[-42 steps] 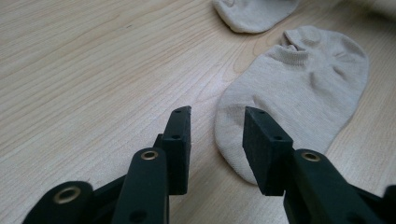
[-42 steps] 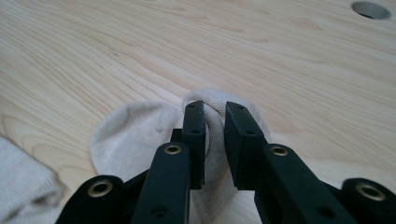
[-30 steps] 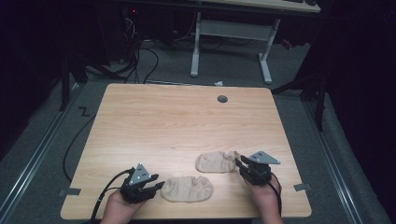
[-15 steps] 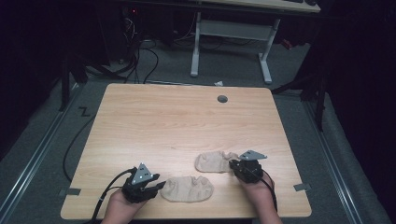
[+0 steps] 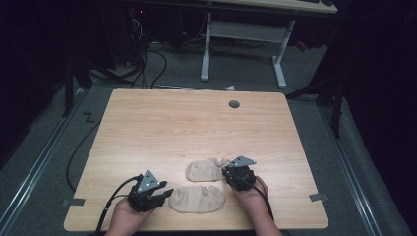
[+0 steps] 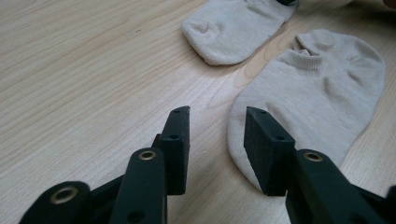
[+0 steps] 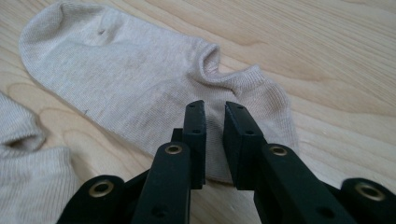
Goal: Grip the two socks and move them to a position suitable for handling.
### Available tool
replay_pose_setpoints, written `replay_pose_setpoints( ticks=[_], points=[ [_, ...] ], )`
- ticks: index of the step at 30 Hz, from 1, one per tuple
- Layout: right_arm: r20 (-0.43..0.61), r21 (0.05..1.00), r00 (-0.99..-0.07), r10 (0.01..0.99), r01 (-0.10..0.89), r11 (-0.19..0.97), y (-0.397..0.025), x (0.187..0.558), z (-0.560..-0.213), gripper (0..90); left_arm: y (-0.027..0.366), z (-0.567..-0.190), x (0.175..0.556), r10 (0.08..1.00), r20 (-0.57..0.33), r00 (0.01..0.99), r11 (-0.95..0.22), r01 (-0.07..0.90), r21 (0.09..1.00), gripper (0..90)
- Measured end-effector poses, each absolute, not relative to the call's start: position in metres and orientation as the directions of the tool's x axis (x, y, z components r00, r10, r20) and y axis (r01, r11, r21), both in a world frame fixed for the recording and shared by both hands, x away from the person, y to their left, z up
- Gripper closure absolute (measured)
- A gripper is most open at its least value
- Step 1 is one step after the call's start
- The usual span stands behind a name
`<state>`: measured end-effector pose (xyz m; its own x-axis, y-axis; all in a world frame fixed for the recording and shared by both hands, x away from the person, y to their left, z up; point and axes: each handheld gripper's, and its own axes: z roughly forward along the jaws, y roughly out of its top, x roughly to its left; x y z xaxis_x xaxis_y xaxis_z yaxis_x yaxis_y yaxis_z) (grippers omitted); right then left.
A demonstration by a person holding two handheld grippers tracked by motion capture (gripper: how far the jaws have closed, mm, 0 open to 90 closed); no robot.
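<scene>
Socks: we see the right gripper (image 7: 214, 116), jaws nearly closed over the far sock's (image 7: 140, 74) heel, left gripper (image 6: 215, 126) open beside the near sock (image 6: 317, 107); a shallow bite could slip.

I am moving my right gripper (image 5: 230, 173) leftward along the wooden table, so it is now reaching the heel end of the farther beige sock (image 5: 206, 169), where a second ago it was sitting a little to the right of it. In the right gripper view, its jaws are standing narrowly apart over that sock's cuff edge (image 7: 243, 79). My right hand (image 5: 248, 189) is sliding left along with it, coming in closer to the nearer sock (image 5: 196, 198).
</scene>
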<state>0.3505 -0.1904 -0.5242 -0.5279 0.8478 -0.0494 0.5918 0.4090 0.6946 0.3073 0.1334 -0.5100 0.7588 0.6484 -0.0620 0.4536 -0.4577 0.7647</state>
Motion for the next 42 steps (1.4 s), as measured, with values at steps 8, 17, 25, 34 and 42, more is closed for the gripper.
replay_pose_setpoints(
  ticks=[8,17,25,34,42],
  points=[
    [-0.036,0.739,-0.542,0.84,0.551,0.387,-0.195,0.349,-0.515,72.9,0.137,-0.507,0.314,0.694,-0.074,0.716,-0.403,0.471,0.784,59.0],
    [0.036,0.741,-0.45,0.892,0.611,0.278,-0.229,0.358,-0.516,69.0,0.133,-0.512,0.323,0.707,-0.086,0.702,-0.387,0.486,0.784,53.9],
    [0.068,0.718,-0.469,0.881,0.636,0.283,-0.217,0.364,-0.526,62.7,0.113,-0.511,0.345,0.713,-0.132,0.688,-0.328,0.494,0.805,47.1],
    [0.046,0.727,-0.49,0.87,0.614,0.307,-0.211,0.361,-0.529,70.4,0.074,-0.532,0.378,0.741,-0.076,0.667,-0.395,0.525,0.754,57.1],
    [0.038,0.723,-0.515,0.857,0.606,0.332,-0.208,0.359,-0.528,84.1,0.067,-0.53,0.374,0.744,-0.049,0.666,-0.404,0.507,0.761,86.5]
  ],
)
